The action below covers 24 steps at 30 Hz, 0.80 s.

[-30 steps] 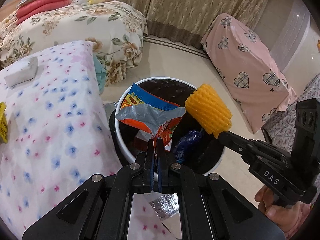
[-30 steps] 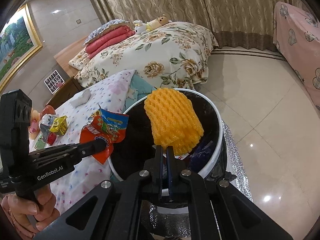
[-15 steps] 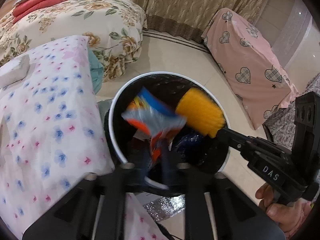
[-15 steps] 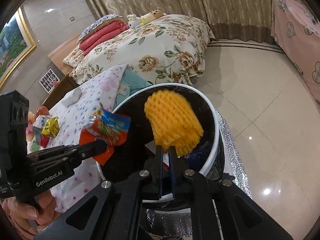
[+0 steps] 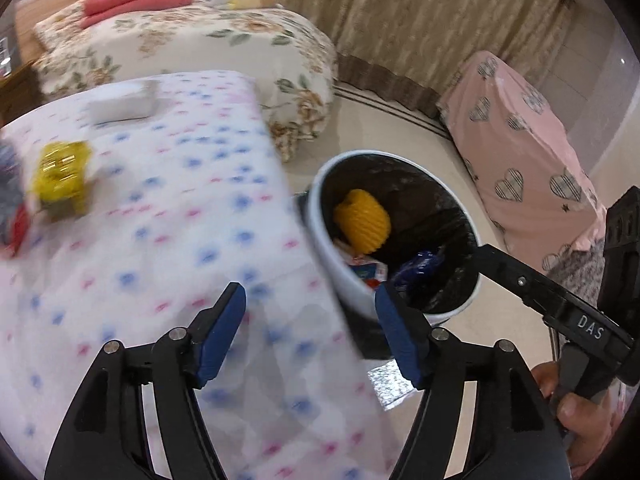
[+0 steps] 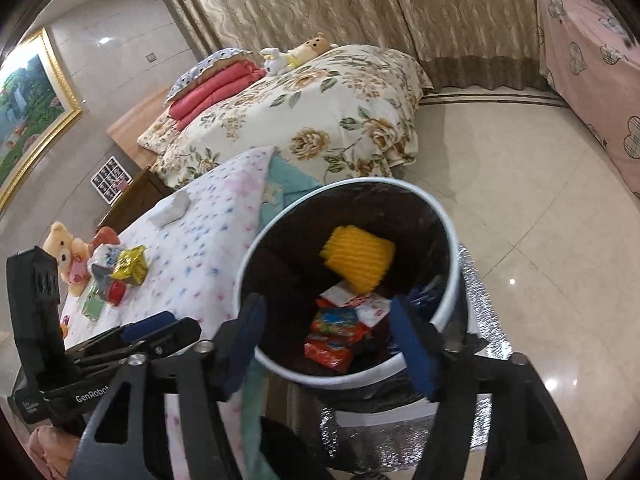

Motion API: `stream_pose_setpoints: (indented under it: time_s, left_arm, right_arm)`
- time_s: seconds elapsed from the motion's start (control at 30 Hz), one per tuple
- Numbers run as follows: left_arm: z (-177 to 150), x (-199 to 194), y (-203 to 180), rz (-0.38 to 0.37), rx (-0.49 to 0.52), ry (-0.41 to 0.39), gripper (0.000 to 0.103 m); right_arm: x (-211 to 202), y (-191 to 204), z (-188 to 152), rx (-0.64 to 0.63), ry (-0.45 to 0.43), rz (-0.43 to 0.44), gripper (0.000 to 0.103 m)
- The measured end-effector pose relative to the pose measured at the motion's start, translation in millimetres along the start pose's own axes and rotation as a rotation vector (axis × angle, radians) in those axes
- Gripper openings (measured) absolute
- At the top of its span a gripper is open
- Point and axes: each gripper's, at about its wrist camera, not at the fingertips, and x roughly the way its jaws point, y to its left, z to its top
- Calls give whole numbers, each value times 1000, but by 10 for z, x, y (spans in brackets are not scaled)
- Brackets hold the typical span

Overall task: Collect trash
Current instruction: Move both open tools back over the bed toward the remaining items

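Trash already fills the white bin point(image 5: 452, 312) at centre right of your left wrist view: the yellow foam fruit net point(image 5: 362, 222) lies inside against the near wall, above a red-and-white wrapper point(image 5: 366, 270) and a dark blue wrapper point(image 5: 420, 266). Your left tongs point(image 5: 310, 334) have just been opening and stand wide apart with nothing between the blue pads, over the edge of the flowered counter point(image 5: 160, 240). A yellow foil packet point(image 5: 60, 178) lies blurred on that counter at the left. Your right tongs reach in from the right edge toward the bin's rim.

In your right wrist view, the bin point(image 6: 450, 236) sits at centre, lined in black. The foam net point(image 6: 358, 258) rests on top, with an orange snack bag point(image 6: 334, 338) below it. Your right tongs point(image 6: 326, 344) have also just been opening, empty, over the bin's near rim. At middle left the counter point(image 6: 200, 248) carries the foil packet point(image 6: 130, 266), more small wrappers and a teddy bear point(image 6: 66, 250).
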Motion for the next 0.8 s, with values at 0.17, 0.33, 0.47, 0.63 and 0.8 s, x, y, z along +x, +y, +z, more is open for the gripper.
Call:
stream_pose_setpoints:
  time_s: [0.17,0.33,0.47,0.63,0.8]
  left_arm:
    - [-157,-279,348,83,-51,-56,75]
    - [-252,-476,727,134,-122,-85,75]
    - [-343,-616,1023,165,-177,-105,75]
    - [-452,-743,1282,204,-206,-117,76]
    - [-553,-856,1557,234,-252,-122,75]
  right_arm:
    - [18,256,-75,-21,6,35,74]
    - [42,583,-120,-52,1,86,76]
    - [133,848,-150,-95,14,111,76]
    - [308,1189,-217,-146,50,147,76]
    - [432,1458,-292,-184,78,176,76]
